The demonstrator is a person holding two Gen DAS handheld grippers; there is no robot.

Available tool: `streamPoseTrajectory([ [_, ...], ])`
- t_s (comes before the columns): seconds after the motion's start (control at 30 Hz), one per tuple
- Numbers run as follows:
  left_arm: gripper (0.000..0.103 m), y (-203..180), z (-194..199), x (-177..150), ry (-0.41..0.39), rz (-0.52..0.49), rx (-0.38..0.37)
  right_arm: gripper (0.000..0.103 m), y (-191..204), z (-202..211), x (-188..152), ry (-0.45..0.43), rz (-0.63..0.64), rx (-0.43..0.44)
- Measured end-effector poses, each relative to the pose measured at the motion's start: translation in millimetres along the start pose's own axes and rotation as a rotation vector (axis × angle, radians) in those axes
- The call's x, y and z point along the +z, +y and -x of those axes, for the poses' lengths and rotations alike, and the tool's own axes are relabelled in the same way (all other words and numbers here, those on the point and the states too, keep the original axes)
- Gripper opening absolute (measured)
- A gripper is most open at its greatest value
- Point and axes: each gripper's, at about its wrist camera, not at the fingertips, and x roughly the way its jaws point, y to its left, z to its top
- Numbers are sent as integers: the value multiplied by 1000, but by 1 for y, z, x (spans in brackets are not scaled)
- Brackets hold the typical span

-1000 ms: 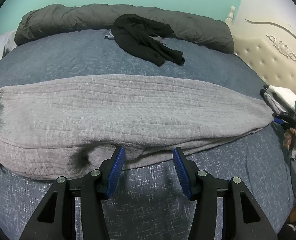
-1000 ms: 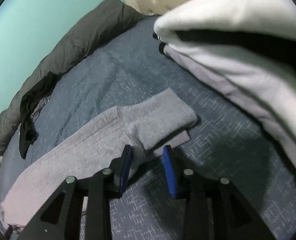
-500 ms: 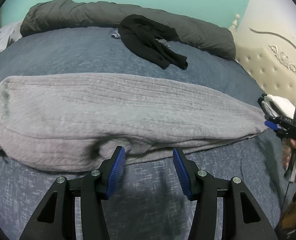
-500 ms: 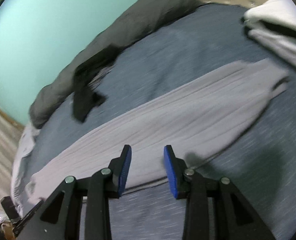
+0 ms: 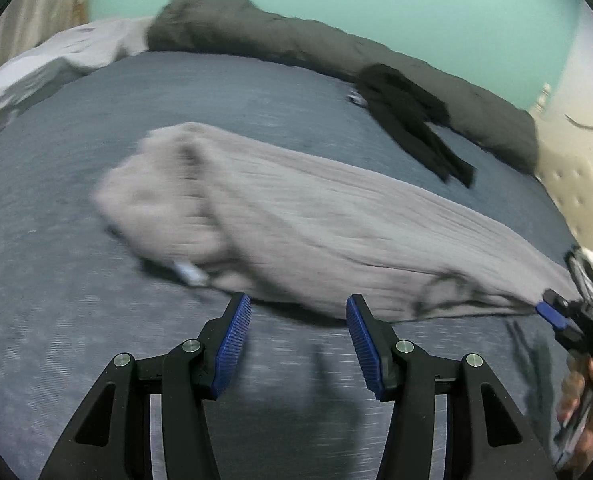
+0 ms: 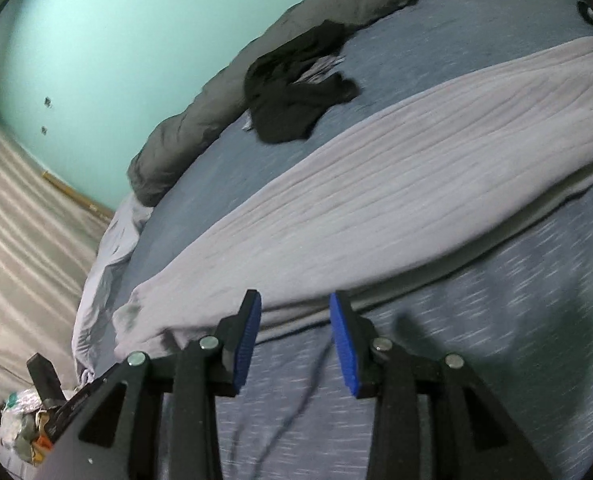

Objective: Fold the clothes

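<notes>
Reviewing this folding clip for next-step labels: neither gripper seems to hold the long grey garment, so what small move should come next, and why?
Probably bring the left gripper forward and down onto the near edge of the grey garment and close on it. Nothing is between its fingers, and the garment lies stretched out flat on the blue bedspread just ahead. The right gripper, jaws opening and also empty, could take the same edge.

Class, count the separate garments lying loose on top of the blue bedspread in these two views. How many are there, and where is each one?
2. The grey ribbed garment stretches across the middle of the bedspread; the black garment lies crumpled behind it, against the dark rolled duvet. Others may lie outside the views.
</notes>
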Motion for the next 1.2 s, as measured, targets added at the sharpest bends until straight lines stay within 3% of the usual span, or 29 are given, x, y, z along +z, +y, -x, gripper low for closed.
streamPoseTrajectory([
  [0.23,54,49,5,5,-29,51,82,40,41,-29,-30,7,93,27],
  [0.47,54,80,1,20,-56,46,103,41,47,-50,-47,72,115,55],
  [0.77,54,59,-22,24,-5,-129,58,41,44,-43,-38,32,101,58],
  [0.93,51,52,-24,29,2,-150,33,42,41,-44,-38,36,90,61],
  [1.03,41,48,-23,28,7,-183,43,42,40,-44,-39,39,81,63],
  [1.2,41,54,-23,36,0,-197,56,42,39,-45,-40,41,76,68],
])
